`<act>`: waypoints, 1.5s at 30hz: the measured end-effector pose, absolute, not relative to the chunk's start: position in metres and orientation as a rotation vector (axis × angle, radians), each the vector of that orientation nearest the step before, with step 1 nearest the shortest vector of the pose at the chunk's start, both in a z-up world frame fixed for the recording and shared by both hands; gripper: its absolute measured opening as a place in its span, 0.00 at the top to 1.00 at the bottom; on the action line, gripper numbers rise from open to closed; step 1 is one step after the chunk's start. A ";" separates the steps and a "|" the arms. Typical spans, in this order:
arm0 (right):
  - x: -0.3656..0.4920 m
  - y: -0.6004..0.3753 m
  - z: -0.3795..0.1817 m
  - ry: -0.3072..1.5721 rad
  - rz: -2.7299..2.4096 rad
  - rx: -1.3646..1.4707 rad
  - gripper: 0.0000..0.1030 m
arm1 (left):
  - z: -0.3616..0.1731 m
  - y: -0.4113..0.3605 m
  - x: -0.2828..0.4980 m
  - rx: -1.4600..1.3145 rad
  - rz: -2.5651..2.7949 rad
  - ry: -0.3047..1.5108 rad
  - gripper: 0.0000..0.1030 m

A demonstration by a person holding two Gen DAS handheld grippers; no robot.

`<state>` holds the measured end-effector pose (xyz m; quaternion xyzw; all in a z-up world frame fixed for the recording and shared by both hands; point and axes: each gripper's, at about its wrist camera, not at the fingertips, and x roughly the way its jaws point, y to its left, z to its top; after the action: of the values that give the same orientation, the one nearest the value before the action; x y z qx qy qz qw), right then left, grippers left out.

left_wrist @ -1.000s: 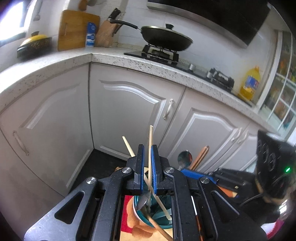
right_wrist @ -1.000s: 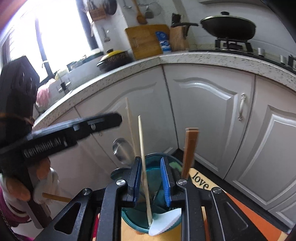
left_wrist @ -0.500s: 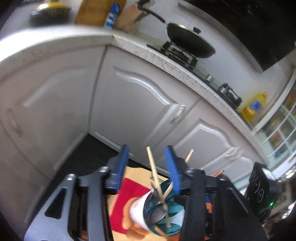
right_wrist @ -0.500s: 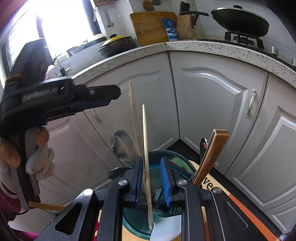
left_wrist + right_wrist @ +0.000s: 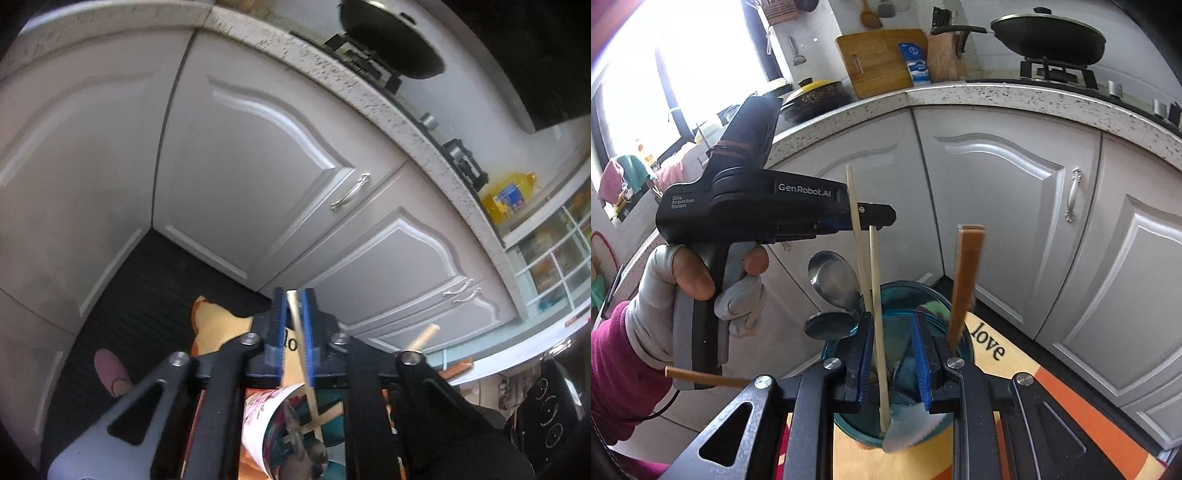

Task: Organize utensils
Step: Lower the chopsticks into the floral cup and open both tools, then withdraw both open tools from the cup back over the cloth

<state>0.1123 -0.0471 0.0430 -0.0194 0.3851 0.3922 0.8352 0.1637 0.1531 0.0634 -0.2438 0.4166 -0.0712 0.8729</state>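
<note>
A teal utensil cup [image 5: 923, 295] stands below my right gripper and also shows in the left wrist view [image 5: 280, 439]. It holds two wooden chopsticks, metal spoons [image 5: 833, 278] and a brown wooden handle [image 5: 966, 280]. My left gripper [image 5: 294, 301] is shut on the top of one chopstick [image 5: 299, 332]; from the right wrist view its tip [image 5: 871, 214] meets the chopstick [image 5: 877, 314]. My right gripper [image 5: 892, 334] is open over the cup, with that chopstick beside its left finger. A second chopstick [image 5: 855, 221] stands just behind.
White cabinet doors [image 5: 990, 206] and a speckled counter [image 5: 997, 94] stand ahead, with a wok [image 5: 1049, 31], cutting board [image 5: 879, 59] and knife block. A "love" mat [image 5: 988, 341] lies under the cup. A slipper [image 5: 110, 373] is on the dark floor.
My left gripper opened, tipped down, and closed again on the chopstick top. My right gripper widened from nearly shut to open. The brown handle shifted upright.
</note>
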 end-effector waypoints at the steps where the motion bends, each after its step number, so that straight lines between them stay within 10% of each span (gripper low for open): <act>1: 0.111 -0.049 0.043 0.813 0.828 -0.042 0.81 | 0.067 0.152 0.162 -0.496 -0.149 0.860 0.96; 14: 0.097 -0.066 0.050 0.815 0.818 -0.021 0.79 | 0.108 0.118 0.116 -0.378 -0.240 0.792 0.95; 23: 0.080 -0.082 0.060 0.809 0.798 -0.013 0.74 | 0.122 0.113 0.099 -0.382 -0.239 0.780 0.63; 45: 0.095 -0.017 0.033 0.907 0.773 -0.278 0.87 | 0.114 0.159 0.091 -0.461 -0.143 0.790 0.62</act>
<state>0.0950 -0.0168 0.0330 -0.1306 0.4257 0.3630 0.8185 0.0910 0.1586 0.1136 -0.2222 0.3809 -0.0692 0.8948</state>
